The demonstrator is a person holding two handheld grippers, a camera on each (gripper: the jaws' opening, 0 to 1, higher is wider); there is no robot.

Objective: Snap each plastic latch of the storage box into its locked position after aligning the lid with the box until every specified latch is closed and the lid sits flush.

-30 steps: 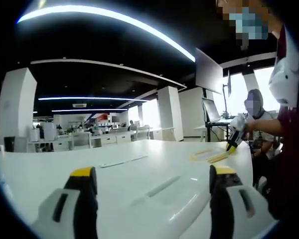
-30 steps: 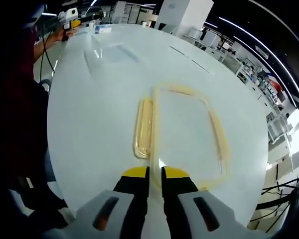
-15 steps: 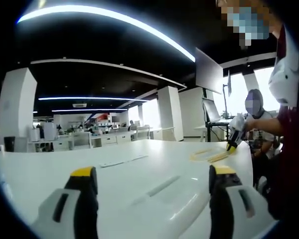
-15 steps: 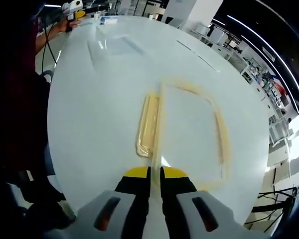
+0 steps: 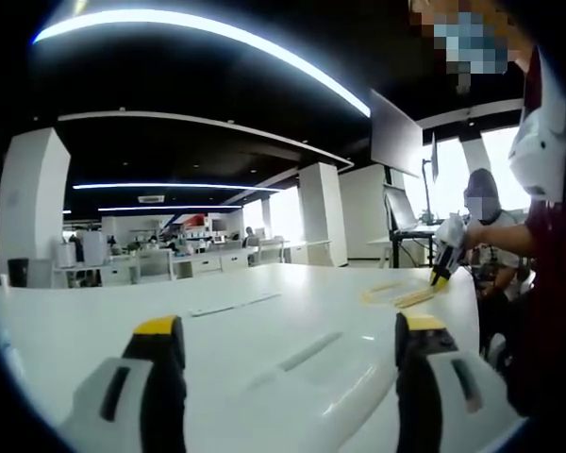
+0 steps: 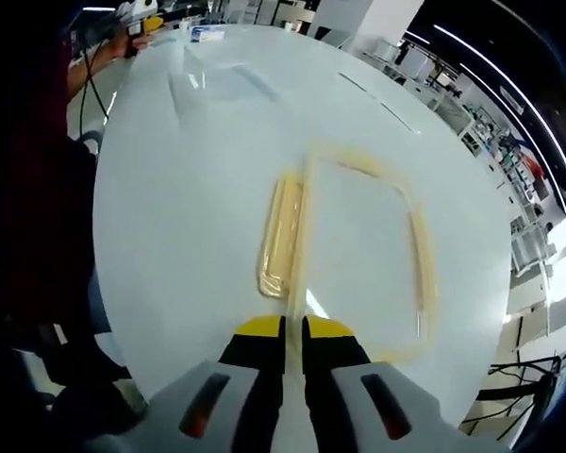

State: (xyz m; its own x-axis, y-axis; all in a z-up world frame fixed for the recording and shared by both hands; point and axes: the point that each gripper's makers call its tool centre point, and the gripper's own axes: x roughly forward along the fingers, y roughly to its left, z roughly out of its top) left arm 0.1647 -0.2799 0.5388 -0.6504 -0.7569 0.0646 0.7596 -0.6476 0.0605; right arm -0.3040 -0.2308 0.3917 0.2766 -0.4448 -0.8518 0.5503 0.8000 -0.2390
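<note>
in the right gripper view, the right gripper reaches down over a round white counter. its yellow-tipped fingers are clenched on the near edge of a clear lid with a yellow rim, which lies on the counter. a yellow latch sticks out from the lid's left side, lying flat on the counter. far off at the upper left of that view, the left gripper is held in a hand near the counter's edge, well apart from the lid.

in the left gripper view, the left gripper hangs over the bare white counter with its fingers released and wide apart, nothing between them. at the far right of that view, the right gripper touches the lid at the counter's far edge. an open office with pillars and desks stretches behind.
</note>
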